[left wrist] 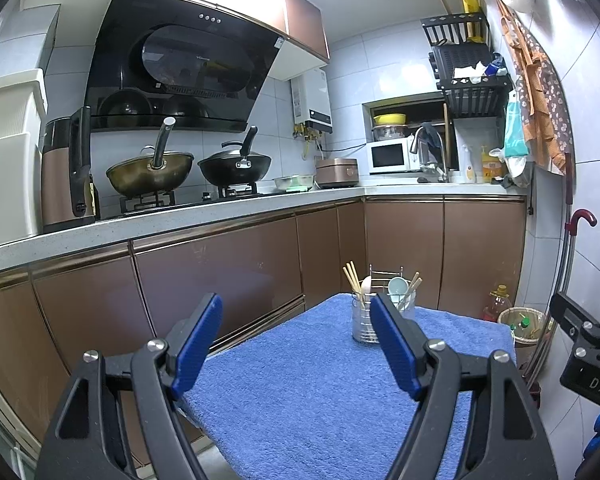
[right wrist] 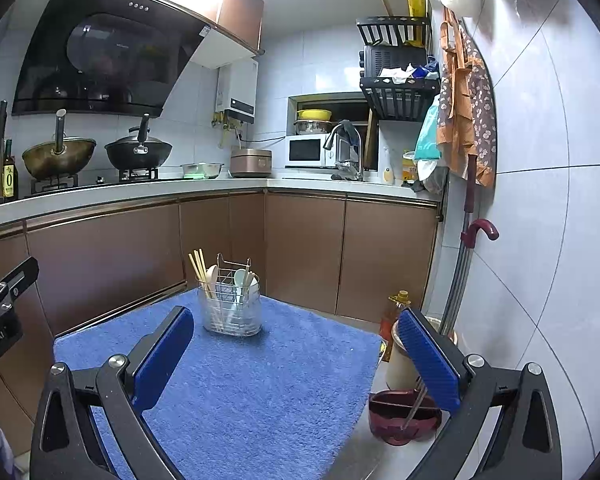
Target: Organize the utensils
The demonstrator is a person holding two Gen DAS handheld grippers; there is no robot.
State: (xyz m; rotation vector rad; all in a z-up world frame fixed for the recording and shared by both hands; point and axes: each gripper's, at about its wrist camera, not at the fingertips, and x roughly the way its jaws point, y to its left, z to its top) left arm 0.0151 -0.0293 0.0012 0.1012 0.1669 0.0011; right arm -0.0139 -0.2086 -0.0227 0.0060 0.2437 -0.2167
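- The desk (right wrist: 260, 380) is covered by a blue towel (right wrist: 236, 408).
- A clear utensil holder (right wrist: 231, 312) stands upright on the towel near its far edge.

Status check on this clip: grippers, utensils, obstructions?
Left hand-held gripper open, empty. Right hand-held gripper open, empty. Chopsticks and spoons upright in caddy on blue towel. Nothing obstructing.

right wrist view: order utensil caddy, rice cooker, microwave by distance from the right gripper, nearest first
From the right gripper:
1. Utensil caddy, on the blue towel, just ahead and slightly left.
2. Rice cooker, on the counter near the corner.
3. Microwave, on the back counter, right of the cooker; slightly farther, a close call.
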